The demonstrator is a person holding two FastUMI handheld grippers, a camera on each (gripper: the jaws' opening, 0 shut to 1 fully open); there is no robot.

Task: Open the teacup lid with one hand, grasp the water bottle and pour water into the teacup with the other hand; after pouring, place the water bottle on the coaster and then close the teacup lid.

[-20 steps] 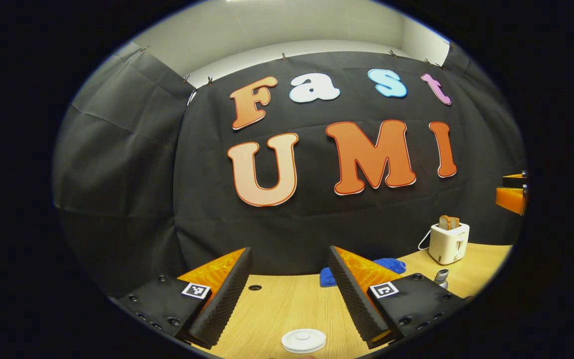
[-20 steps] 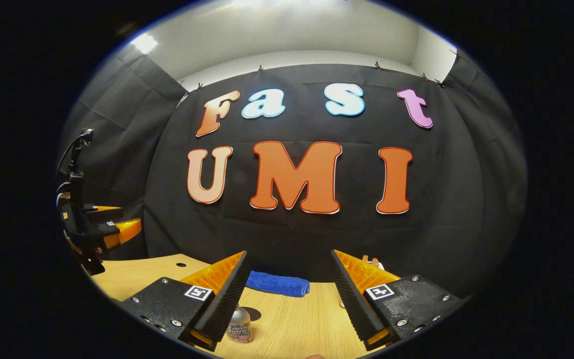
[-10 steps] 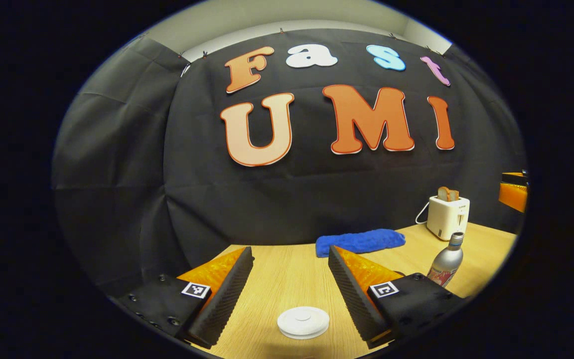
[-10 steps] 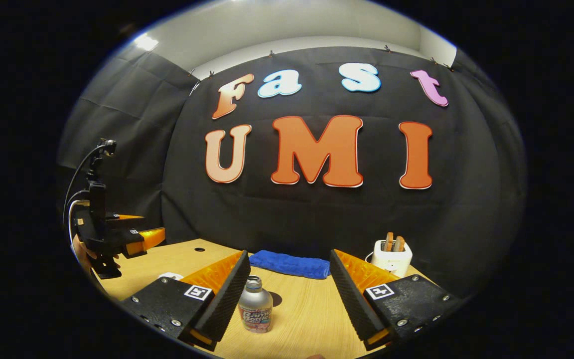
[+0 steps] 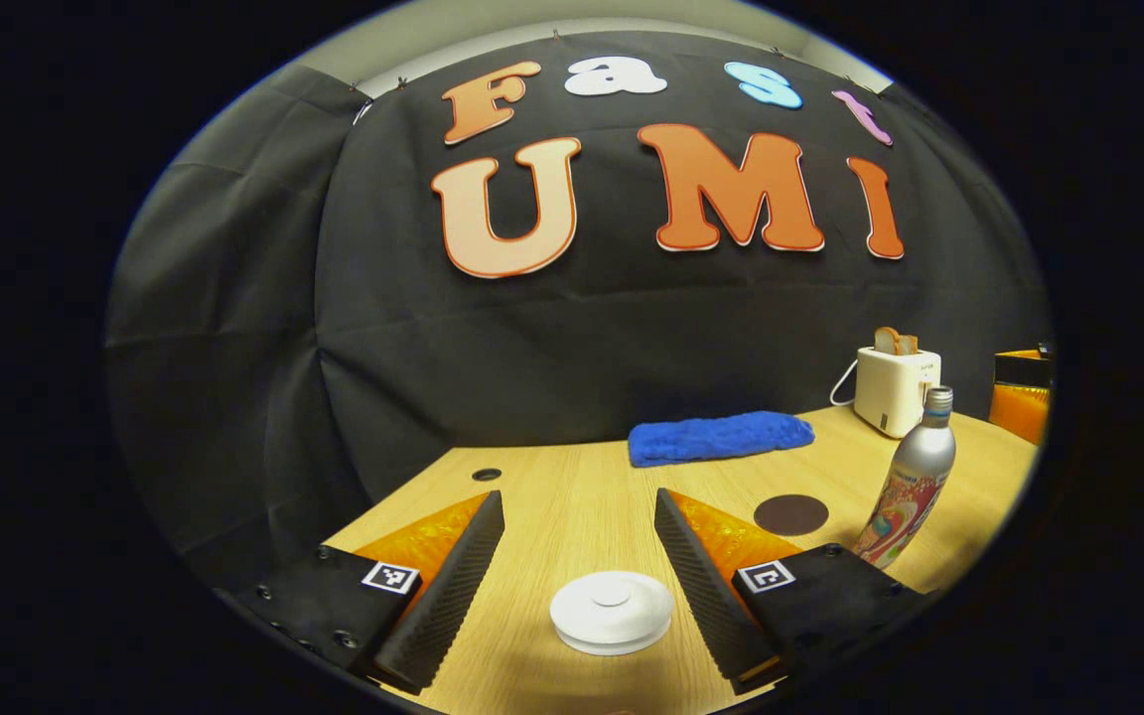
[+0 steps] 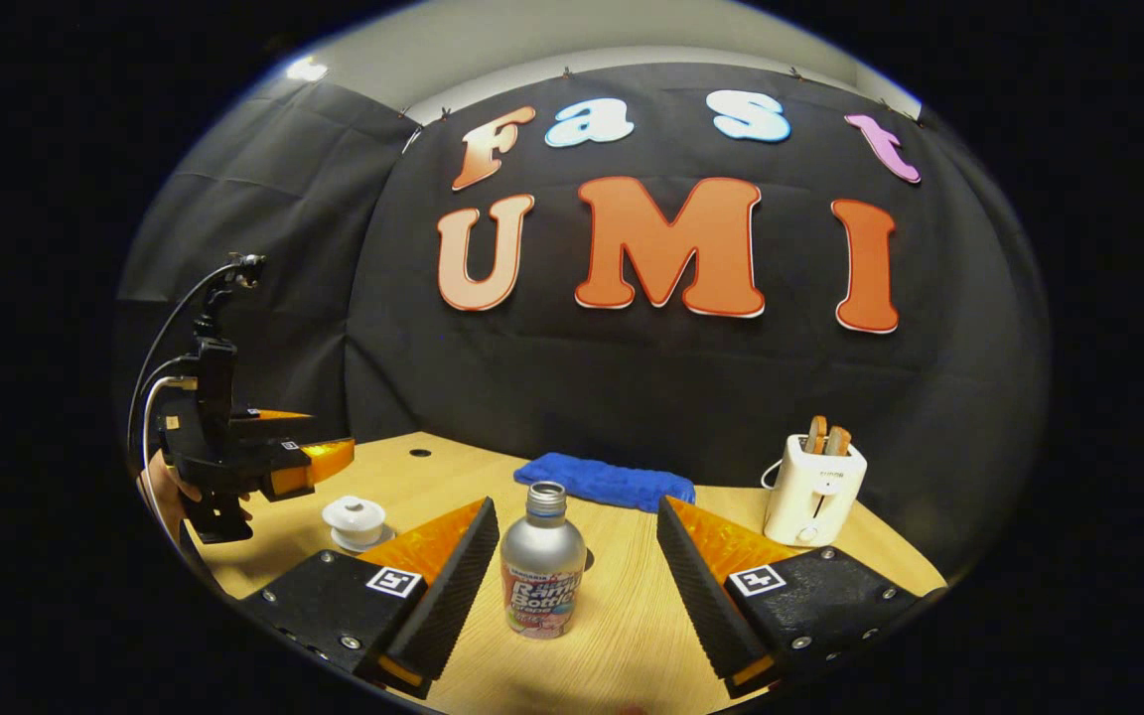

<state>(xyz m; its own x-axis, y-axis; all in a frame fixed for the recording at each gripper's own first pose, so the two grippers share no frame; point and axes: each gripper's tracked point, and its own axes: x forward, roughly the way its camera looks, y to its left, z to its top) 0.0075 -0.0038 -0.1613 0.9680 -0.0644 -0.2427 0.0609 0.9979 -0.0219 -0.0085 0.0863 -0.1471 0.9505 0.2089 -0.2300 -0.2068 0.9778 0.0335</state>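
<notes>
The left gripper (image 5: 577,586) hangs with jaws open around the lidded white teacup (image 5: 612,613), touching nothing. The right gripper (image 6: 572,586), jaws open, flanks the upright water bottle (image 6: 542,576) mid-bench (image 6: 622,636), clear of both fingers. The dark coaster (image 5: 790,514) lies just beside the bottle, open wood around it.

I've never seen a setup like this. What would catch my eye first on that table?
Probably the silver water bottle, standing upright between the right gripper's open fingers. Next, the white teacup lid between the left gripper's fingers. At the table's back lie a blue cloth and a white toaster.
</notes>
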